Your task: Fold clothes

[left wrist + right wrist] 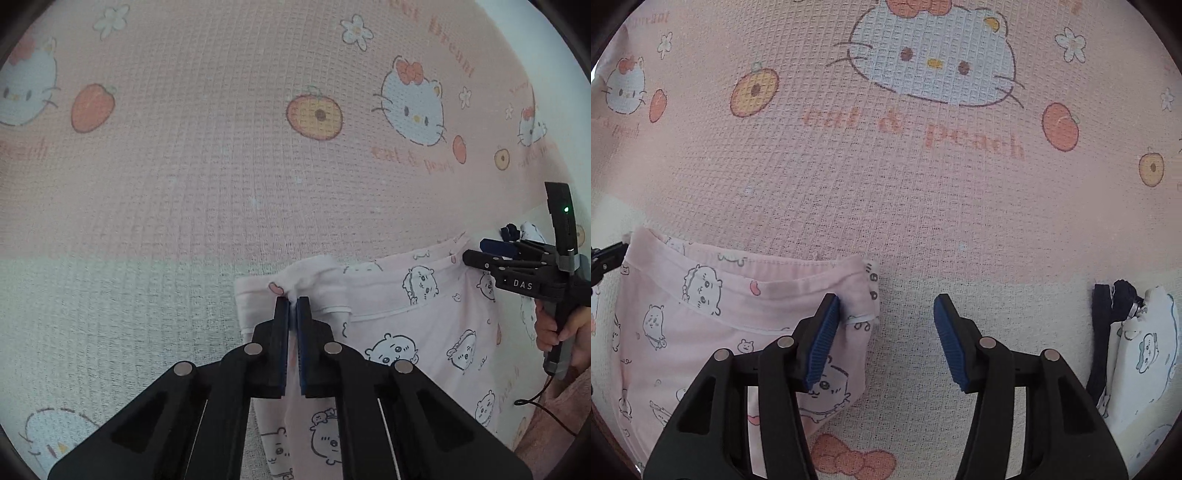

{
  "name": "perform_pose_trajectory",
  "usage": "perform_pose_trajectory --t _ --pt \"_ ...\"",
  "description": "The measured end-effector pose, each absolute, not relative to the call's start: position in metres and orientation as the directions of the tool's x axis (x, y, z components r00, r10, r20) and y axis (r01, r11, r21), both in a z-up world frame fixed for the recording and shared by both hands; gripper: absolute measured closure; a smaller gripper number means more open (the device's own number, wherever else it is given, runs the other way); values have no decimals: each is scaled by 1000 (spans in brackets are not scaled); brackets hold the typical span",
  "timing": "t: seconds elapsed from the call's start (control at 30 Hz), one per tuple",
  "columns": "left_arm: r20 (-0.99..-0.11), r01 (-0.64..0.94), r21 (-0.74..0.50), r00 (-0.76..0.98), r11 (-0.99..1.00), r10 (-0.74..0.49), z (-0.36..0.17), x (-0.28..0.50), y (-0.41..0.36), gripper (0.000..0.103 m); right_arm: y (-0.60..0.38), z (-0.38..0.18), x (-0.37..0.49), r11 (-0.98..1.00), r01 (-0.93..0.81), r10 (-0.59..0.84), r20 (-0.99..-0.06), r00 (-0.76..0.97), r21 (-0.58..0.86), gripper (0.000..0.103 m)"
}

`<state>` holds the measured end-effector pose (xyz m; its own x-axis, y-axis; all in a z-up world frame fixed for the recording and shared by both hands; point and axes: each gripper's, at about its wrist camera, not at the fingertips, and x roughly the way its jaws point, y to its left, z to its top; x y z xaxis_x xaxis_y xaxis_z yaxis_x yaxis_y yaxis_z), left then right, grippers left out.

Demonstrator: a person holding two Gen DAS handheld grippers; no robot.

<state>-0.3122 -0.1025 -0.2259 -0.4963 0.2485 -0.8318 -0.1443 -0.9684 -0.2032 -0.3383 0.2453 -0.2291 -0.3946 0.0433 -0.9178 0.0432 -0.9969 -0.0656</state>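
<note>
While the pink printed garment (417,325) lies spread on the cat-and-peach blanket (221,166), the left gripper (292,306) pinches its bunched white corner tight; further right, the right gripper (884,314) hovers wide open at the opposite corner, one blue pad (822,339) over the fabric, and a dark-and-white bundle (1134,332) lies beyond.

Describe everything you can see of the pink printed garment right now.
The pink garment is soft, thin-looking knit, pale pink with small white cartoon animals outlined in black. It lies mostly flat on the pink cat-and-peach bedcover, its seamed, banded top edge facing away from the cameras. The left tongs are shut on a bunched bit of that edge at one corner. The right tongs are open at the other corner, one blue pad over the fabric.
</note>
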Motion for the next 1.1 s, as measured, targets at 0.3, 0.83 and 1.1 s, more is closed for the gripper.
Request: perform_pose_trajectory --t 0.3,0.83,1.1 --pt "-903 -191 16 -424 -981 68 -243 -331 -111 79 279 -228 -345 -982 -132 182 -884 -431 -138 51" --pt "-895 -252 -104 -399 -962 201 -246 -311 -111 66 197 -219 -328 -992 125 -42 -909 -415 -11 57" --pt "-871 -232 -105 -448 -967 202 -229 -310 -120 64 191 -210 -327 -989 142 -92 -907 -411 36 54"
